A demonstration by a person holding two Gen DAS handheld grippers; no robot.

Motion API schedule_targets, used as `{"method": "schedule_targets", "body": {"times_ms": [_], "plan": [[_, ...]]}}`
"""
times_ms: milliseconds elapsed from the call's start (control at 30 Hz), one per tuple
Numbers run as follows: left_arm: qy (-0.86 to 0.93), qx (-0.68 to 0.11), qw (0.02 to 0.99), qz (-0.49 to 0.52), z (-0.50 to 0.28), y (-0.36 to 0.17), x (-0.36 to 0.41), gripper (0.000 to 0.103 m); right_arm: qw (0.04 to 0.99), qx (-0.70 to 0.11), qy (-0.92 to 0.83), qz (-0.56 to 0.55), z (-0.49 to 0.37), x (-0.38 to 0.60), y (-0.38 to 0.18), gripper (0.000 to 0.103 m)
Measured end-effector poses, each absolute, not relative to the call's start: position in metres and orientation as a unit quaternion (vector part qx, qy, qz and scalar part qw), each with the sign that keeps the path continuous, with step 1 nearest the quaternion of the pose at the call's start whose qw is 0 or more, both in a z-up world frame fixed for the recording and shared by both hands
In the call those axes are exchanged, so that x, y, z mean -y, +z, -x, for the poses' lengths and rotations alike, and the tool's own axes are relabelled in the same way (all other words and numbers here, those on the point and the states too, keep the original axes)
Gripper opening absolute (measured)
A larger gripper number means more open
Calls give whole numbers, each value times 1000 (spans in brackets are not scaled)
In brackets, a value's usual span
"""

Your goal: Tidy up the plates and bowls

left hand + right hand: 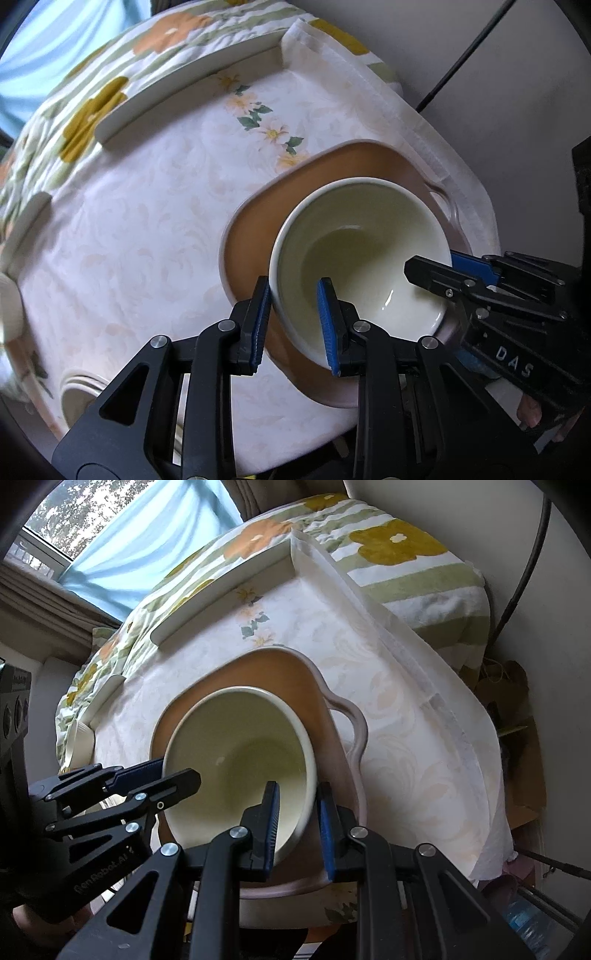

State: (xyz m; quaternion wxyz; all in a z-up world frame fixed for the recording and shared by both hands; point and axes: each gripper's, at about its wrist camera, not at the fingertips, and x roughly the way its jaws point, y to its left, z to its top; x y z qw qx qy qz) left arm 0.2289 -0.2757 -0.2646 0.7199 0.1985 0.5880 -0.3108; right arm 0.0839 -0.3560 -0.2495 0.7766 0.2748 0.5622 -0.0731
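Soft daylight from the window (48, 520) at upper left of the right wrist view, filtered through a blue curtain (147, 546). Moderately bright, slightly washed out on the pale tablecloth (140, 229). Small glare spot inside the bowl (388, 301). Dim, muddy shadow below the worktop edge. Strong fisheye bending, with black vignette at every corner. Slight motion blur along the bowl rim and left margin of the left wrist view.

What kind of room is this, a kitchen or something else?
Probably a bedroom at home, not a kitchen. A small table under a flowered cloth stands against a bed with a floral quilt, and a window with a blue curtain is behind. The bowl sits over a tray.
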Motion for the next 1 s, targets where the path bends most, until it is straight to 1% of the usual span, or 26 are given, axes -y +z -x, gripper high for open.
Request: {"method": "schedule_targets", "body": {"times_ms": [367, 467, 500, 567, 600, 633, 733, 867, 1000], "plan": [[-298, -597, 713, -214, -230, -270, 283, 23, 793, -562, -58, -228, -75, 353, -236, 19], [-292, -596, 715, -220, -229, -271, 284, 25, 799, -557, -47, -222, -70, 351, -234, 26], [-290, -596, 715, -222, -228, -271, 285, 26, 801, -553, -43, -224, -68, 351, -233, 30], [-291, -598, 713, -221, -228, -272, 287, 32, 805, -548, -37, -225, -66, 349, -232, 35], [-293, -599, 712, -220, -227, -272, 288, 41, 807, -545, -32, -226, -66, 348, -230, 40], [-294, -600, 711, -220, -225, -271, 290, 49, 809, -542, -27, -227, -65, 347, -229, 42], [-286, -592, 721, -218, -223, -264, 288, 52, 814, -540, -24, -215, -63, 345, -224, 43], [-278, -583, 736, -202, -218, -247, 280, 52, 820, -532, -13, -209, -57, 345, -215, 44], [-260, -557, 770, -172, -209, -211, 257, 52, 835, -518, 8, -183, -54, 338, -193, 44]]}}
